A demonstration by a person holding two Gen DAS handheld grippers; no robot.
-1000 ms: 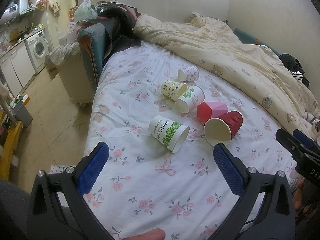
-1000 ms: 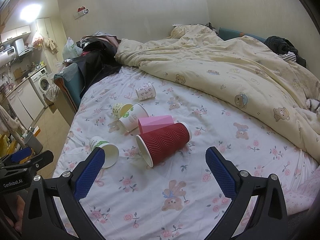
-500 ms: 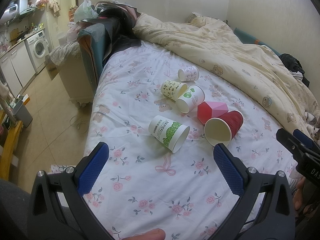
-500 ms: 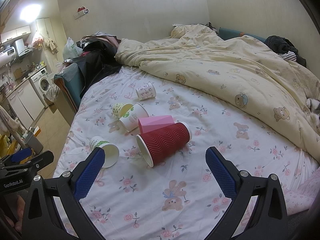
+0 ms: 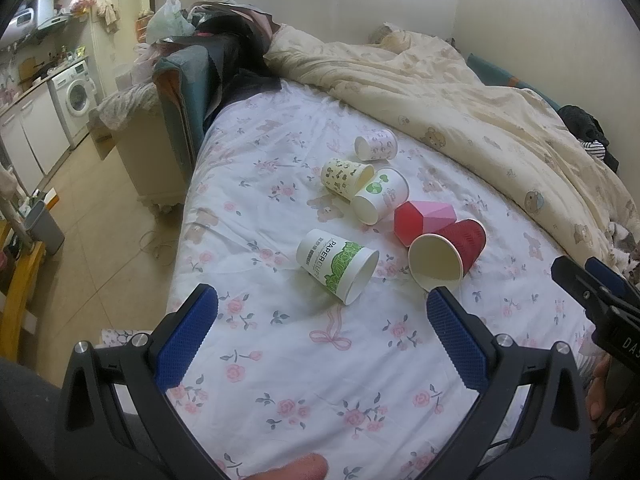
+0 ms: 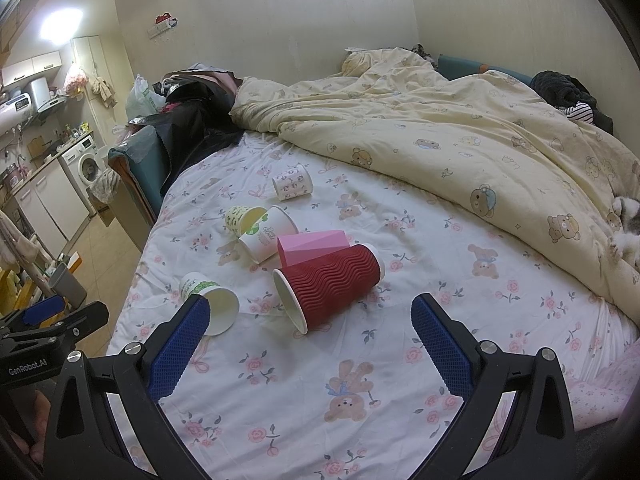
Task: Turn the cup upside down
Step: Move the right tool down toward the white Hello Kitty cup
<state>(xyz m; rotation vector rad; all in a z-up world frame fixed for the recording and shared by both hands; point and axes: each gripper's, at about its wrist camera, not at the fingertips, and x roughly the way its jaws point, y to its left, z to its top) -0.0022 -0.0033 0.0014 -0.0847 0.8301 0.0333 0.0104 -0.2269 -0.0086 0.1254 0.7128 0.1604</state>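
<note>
Several paper cups lie on their sides on the floral bedsheet. A red ribbed cup (image 6: 332,284) (image 5: 448,252) lies nearest my right gripper, mouth toward me. A white cup with green print (image 5: 338,264) (image 6: 208,300) lies nearest my left gripper. Behind them lie a pink faceted cup (image 6: 312,246), a white cup with a green logo (image 5: 380,196), a yellow patterned cup (image 5: 346,174) and a small pink-patterned cup (image 5: 376,144). My left gripper (image 5: 320,332) is open and empty, short of the green-print cup. My right gripper (image 6: 310,340) is open and empty, short of the red cup.
A cream bear-print duvet (image 6: 460,140) is heaped over the far and right side of the bed. A teal chair with dark clothes (image 5: 188,80) stands at the bed's left corner. The bed's left edge drops to a tiled floor (image 5: 104,216).
</note>
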